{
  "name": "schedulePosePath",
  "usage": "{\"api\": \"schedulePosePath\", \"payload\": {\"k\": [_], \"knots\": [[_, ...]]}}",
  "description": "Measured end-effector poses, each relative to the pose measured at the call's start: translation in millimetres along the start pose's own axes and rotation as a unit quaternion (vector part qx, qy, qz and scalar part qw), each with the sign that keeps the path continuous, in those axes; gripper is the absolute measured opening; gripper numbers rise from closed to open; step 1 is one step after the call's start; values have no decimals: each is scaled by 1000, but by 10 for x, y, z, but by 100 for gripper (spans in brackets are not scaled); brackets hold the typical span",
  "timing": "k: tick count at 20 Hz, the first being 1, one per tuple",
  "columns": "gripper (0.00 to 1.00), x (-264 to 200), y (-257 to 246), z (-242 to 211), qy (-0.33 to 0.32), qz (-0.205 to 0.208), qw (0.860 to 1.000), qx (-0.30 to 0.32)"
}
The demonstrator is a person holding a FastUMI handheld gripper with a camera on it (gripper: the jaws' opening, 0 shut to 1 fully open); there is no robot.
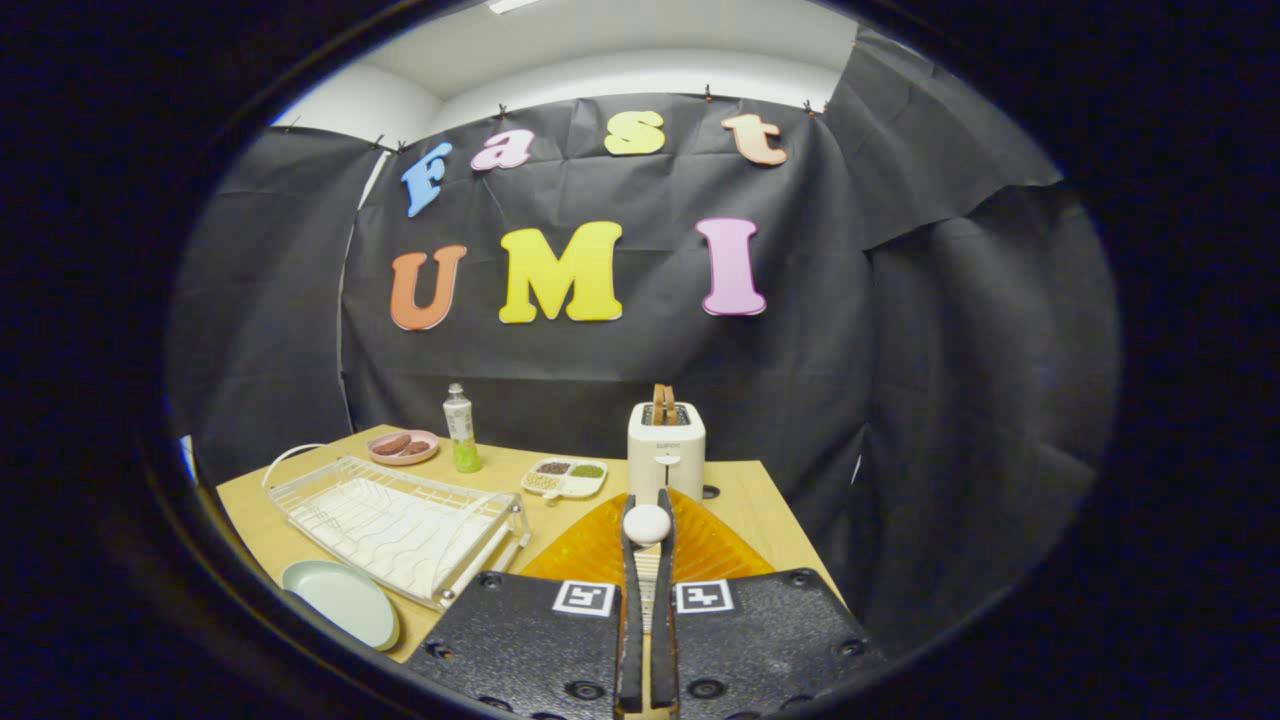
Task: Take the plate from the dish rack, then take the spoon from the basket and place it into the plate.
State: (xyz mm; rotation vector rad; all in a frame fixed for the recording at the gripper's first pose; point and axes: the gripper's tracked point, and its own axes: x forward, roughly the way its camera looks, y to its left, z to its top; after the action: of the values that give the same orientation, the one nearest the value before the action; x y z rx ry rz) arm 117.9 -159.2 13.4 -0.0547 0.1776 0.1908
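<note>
Two fingers of the gripper clamp a white spoon. Pale green plate lies at eight o'clock, beside the dish rack. Toaster stands at twelve o'clock.

No legible text is found. A small mark, perhaps a brand name, is printed on the toaster at centre frame but is blurred. Two square coded markers are fixed below it, bearing no letters.
</note>
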Motion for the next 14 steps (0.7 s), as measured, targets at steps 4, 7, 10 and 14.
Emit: {"api": "schedulePosePath", "payload": {"k": [4,7,10,14], "knots": [[9,-255,519,196,-3,41,999,-24],[9,-427,995,263,2,87,995,-43],[9,-583,1506,193,18,145,987,-60],[9,-746,2148,-45,63,227,968,-88]]}}
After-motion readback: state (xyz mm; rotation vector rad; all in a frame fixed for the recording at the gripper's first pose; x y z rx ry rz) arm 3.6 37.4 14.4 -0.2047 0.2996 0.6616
